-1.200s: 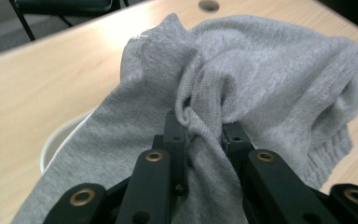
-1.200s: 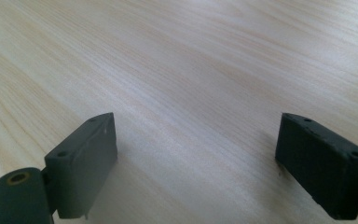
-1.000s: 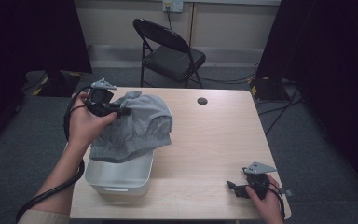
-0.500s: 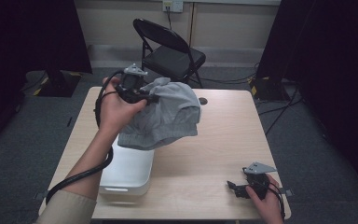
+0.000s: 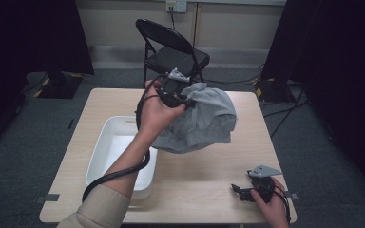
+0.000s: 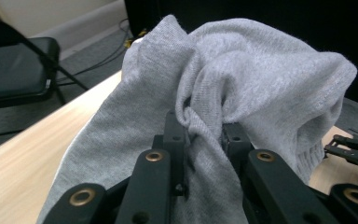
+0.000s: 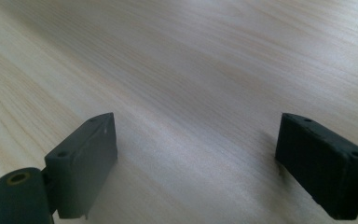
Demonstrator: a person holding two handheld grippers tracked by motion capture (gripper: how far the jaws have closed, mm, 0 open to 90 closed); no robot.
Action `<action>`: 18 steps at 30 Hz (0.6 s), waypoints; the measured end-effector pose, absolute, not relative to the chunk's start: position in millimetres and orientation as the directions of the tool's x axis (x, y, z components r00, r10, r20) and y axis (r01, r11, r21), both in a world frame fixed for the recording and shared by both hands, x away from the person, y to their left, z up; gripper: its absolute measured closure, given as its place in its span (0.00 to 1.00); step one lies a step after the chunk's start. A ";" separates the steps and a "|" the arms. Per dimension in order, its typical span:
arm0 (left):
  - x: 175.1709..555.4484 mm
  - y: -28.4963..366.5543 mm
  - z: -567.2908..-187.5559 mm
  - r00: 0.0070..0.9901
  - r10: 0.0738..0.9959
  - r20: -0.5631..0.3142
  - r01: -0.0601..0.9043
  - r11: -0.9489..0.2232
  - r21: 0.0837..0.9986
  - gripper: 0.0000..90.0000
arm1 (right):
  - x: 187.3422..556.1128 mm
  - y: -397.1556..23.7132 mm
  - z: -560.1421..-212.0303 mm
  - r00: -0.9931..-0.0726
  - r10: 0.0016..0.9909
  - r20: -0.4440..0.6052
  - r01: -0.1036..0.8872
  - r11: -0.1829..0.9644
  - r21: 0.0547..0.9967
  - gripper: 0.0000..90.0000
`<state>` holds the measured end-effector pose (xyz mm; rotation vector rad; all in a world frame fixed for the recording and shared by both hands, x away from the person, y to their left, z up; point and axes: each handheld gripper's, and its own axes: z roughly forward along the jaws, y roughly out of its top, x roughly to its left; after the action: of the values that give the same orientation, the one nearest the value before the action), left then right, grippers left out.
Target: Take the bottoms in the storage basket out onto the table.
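A grey knit garment (image 5: 204, 122) hangs bunched above the middle of the wooden table (image 5: 204, 190). My left gripper (image 5: 186, 102) is shut on a fold of it near the top. In the left gripper view the grey garment (image 6: 242, 79) is pinched between the two black jaws at my left gripper (image 6: 204, 128). My right gripper (image 5: 237, 191) rests low at the table's front right, held by a hand. In the right gripper view my right gripper (image 7: 196, 154) stands open over bare wood with nothing between its fingers.
A white plastic bin (image 5: 100, 156) sits on the table's left half, under the left forearm. A black folding chair (image 5: 171, 52) stands behind the far edge. Cables lie on the grey floor (image 5: 285, 109) to the right.
My left gripper has carried the grey garment from above the white bin rightward to over the table's middle. The right gripper has stayed where it was.
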<state>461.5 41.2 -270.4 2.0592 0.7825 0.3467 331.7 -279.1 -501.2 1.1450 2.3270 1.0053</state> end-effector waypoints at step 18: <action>470.7 -10.6 -359.9 0.776 0.629 -0.048 0.439 -0.485 0.756 0.85 | 331.8 -279.1 -501.3 -0.608 0.794 -0.007 0.539 0.419 0.731 0.13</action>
<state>470.7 -10.6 -359.9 2.1592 0.7919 0.2998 331.8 -279.1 -501.3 1.1439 2.3268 1.0057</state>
